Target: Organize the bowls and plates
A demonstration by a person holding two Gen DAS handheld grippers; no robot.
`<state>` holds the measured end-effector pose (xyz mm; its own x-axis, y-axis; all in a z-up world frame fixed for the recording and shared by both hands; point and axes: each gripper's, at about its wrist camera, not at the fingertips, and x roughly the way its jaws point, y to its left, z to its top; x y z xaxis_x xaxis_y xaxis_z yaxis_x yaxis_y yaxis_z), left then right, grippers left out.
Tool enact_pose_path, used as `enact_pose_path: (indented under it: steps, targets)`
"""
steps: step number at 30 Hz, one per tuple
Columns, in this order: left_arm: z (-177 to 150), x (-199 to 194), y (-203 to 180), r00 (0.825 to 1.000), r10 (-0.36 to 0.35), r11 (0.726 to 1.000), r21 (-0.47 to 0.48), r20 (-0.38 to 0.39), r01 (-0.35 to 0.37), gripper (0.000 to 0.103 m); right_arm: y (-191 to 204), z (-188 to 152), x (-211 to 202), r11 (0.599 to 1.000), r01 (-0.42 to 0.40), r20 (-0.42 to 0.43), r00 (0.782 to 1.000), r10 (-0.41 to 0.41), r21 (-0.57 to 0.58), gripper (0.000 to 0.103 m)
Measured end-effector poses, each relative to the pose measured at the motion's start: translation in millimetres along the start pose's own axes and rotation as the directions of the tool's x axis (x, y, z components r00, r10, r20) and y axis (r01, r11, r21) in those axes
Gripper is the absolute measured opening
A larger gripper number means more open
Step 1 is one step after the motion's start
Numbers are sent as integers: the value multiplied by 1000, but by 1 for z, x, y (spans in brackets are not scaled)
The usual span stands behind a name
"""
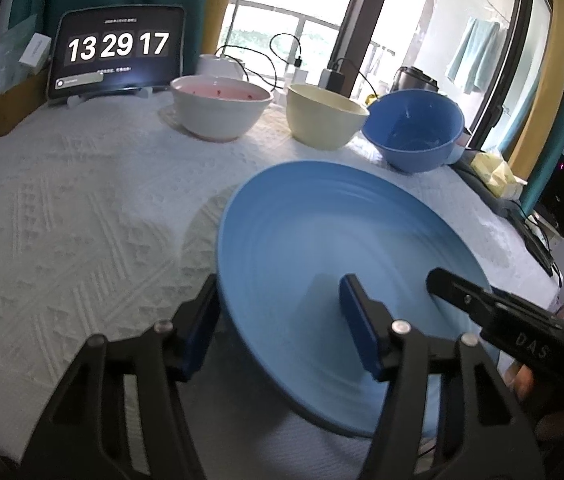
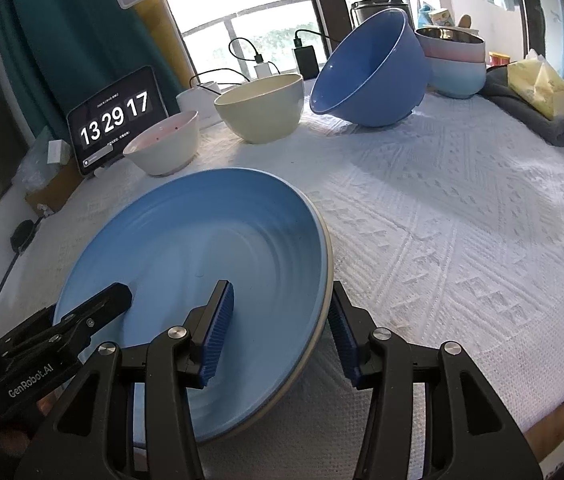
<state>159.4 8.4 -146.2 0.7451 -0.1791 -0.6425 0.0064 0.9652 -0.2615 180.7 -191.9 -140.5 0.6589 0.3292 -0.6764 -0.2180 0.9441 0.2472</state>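
My left claw (image 1: 282, 320) straddles the left rim of a large blue plate (image 1: 322, 248), one pad over the plate, one outside it; I cannot tell whether the pads press on the rim. My right claw (image 2: 279, 328) straddles the opposite rim the same way, its grip equally unclear. The plate sits tilted over a white, diamond-patterned cloth (image 1: 81, 208) covering the tabletop. Beyond it stand a white bowl (image 1: 221, 110) with a pink inside, a cream bowl (image 1: 324, 116) and a blue bowl (image 1: 414, 132) tipped on its side. Behind the blue bowl, stacked pastel bowls (image 2: 456, 64). A tablet clock (image 1: 117, 52) leans at the far edge beside teal curtains (image 2: 61, 32). Bright windows (image 1: 273, 12) fill the back wall, with charging cables (image 1: 257, 60) along the sill.
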Motion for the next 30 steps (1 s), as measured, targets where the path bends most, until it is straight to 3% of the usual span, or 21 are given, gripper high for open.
enact_pose_path:
  steps: [30]
  targets:
    - [21,-14,63,995,73,994,-91,71,-66,61,66,25,31,994,-56,-5,998,55,-95,50]
